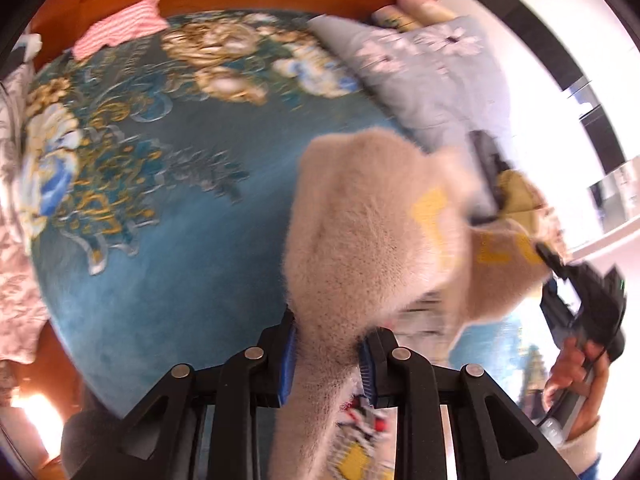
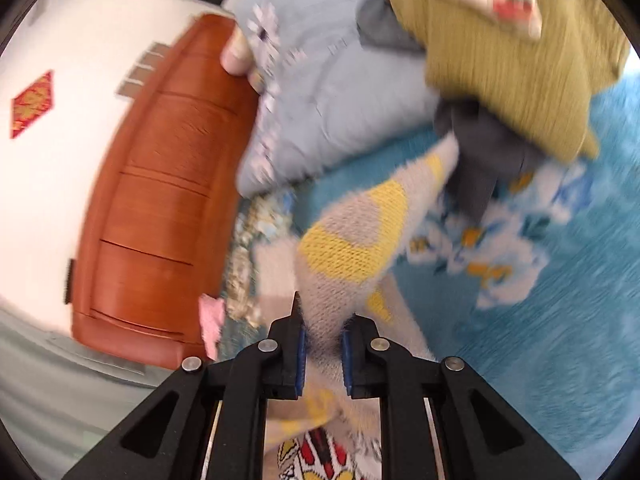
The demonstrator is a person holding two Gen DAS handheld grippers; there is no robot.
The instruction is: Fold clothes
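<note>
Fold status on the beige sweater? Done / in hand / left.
Done: no finished fold shows in either view. In hand: the left gripper and the right gripper each clamp the fuzzy beige sweater, held up off the blue floral bedspread. Left: fold it, then the olive knit, grey garment and pink striped piece.

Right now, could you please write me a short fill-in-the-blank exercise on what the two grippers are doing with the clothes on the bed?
1. The left gripper and the right gripper are both shut on the fuzzy beige ____.
2. Its knitted patches are ____ in colour.
3. The bedspread beneath is mostly ____.
4. The ribbed garment in the pile is ____ green.

Missing words: sweater; yellow; blue; olive
</note>
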